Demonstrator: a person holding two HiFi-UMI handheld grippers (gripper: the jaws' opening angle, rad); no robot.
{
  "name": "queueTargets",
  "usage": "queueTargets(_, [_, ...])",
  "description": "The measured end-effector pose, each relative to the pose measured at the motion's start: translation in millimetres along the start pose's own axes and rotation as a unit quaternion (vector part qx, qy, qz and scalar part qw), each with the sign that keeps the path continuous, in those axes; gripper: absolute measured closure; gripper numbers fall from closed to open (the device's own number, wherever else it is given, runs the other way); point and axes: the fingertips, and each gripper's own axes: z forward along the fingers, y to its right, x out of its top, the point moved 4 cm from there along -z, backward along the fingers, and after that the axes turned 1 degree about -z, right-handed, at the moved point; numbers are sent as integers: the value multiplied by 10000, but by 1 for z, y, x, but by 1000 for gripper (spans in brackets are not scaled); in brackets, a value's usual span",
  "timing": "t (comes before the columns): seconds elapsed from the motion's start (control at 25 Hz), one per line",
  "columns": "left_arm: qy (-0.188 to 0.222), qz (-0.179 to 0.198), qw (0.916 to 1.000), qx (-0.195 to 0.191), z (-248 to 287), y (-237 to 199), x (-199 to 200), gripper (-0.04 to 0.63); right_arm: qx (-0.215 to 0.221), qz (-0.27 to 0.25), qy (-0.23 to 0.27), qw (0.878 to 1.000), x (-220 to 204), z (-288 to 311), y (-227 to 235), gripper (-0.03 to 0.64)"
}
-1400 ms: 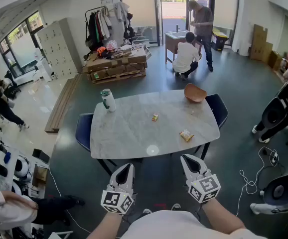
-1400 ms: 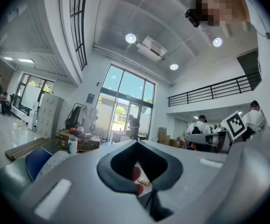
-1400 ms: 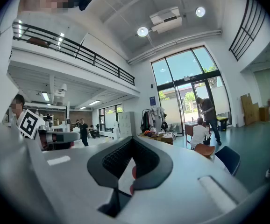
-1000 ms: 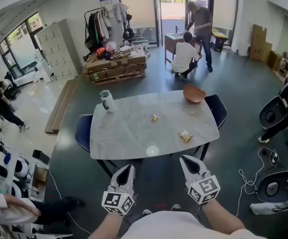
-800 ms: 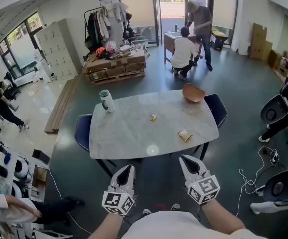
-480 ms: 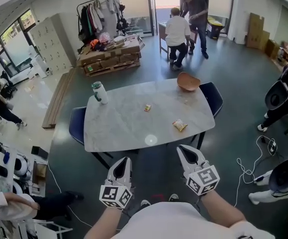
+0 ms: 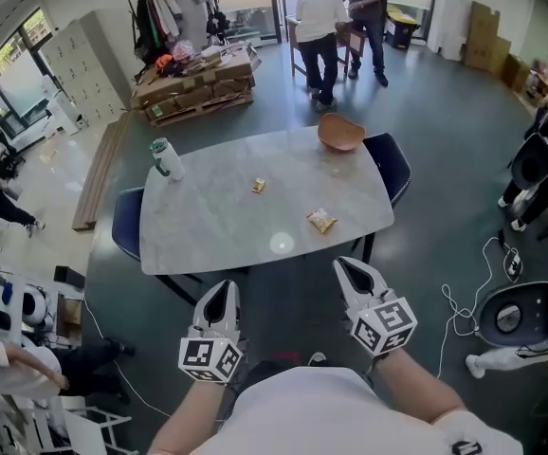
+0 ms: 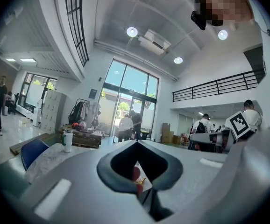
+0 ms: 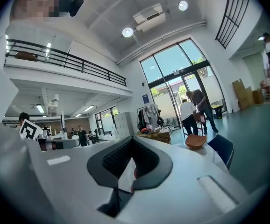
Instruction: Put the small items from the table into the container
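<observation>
Grippers both closed: left gripper [image 7: 222, 294] jaws pressed together, nothing pinched; right gripper [image 7: 349, 270] likewise shut and empty; both hang short of the near edge of the table [image 7: 217, 240], touching nothing. Marble-patterned, round-cornered top carries two small items: crinkled yellow packet [image 7: 321, 221] front right; smaller yellow piece [image 7: 258, 186] mid-table; one orange bowl [image 7: 340, 133] at the far right edge; one white bottle [image 7: 166, 158] far left.

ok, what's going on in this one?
A person stands short of the marble table with the left gripper and right gripper both shut and empty, held out toward it. Nothing is picked up yet: a yellow snack packet and a smaller item lie on the tabletop, the brown bowl sits at the far right corner, and a bottle stands far left.
</observation>
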Motion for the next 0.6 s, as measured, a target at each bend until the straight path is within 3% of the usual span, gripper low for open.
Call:
queueTargets(0.4, [-249, 125, 9993, 234, 41, 9, -22, 591, -36, 197, -342, 9992, -28, 21, 63, 589])
queueTargets(0.6, [-281, 96, 9996, 25, 99, -9, -30, 591, -27, 193, -500, 9986, -34, 68, 90, 588])
